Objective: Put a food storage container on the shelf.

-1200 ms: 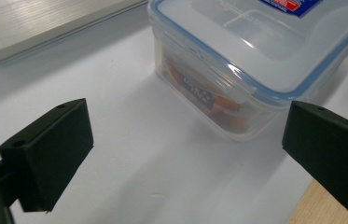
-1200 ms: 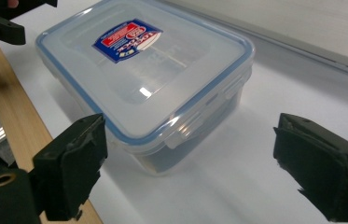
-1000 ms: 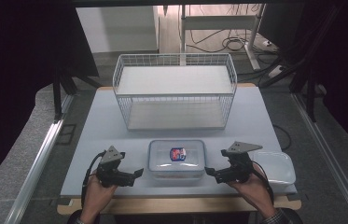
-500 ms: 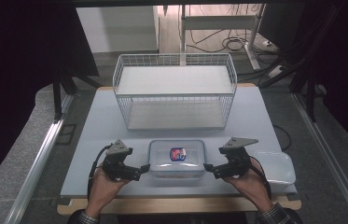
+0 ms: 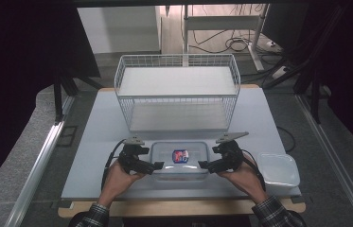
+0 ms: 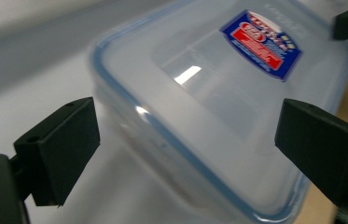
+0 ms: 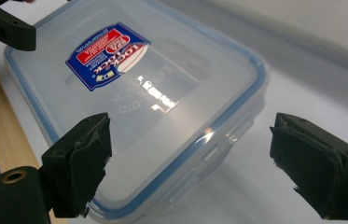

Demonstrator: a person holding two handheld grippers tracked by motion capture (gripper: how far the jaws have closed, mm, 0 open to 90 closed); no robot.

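Note:
A clear lidded container (image 5: 180, 158) with a blue seal and a red-and-blue sticker lies at the table's front middle. My left gripper (image 5: 157, 166) is at its left end, and my right gripper (image 5: 204, 165) is at its right end. In the left gripper view the container (image 6: 218, 93) lies ahead of the left gripper (image 6: 188, 140), whose jaws stand wide apart. In the right gripper view the right gripper (image 7: 195, 163) straddles a corner of the container (image 7: 139, 93) by a side latch. Its jaws have just been closing a little, and the pads stay clear of the plastic.
A white wire basket (image 5: 176, 92) stands behind the container at mid-table. A second clear lidded box (image 5: 278, 170) sits at the front right, close to my right hand. The pale table (image 5: 93, 142) ends in a wooden front edge (image 5: 179, 207).
Both hands have moved inward toward the container: the left gripper to the right, the right gripper to the left. Their jaw tips now reach its two ends.

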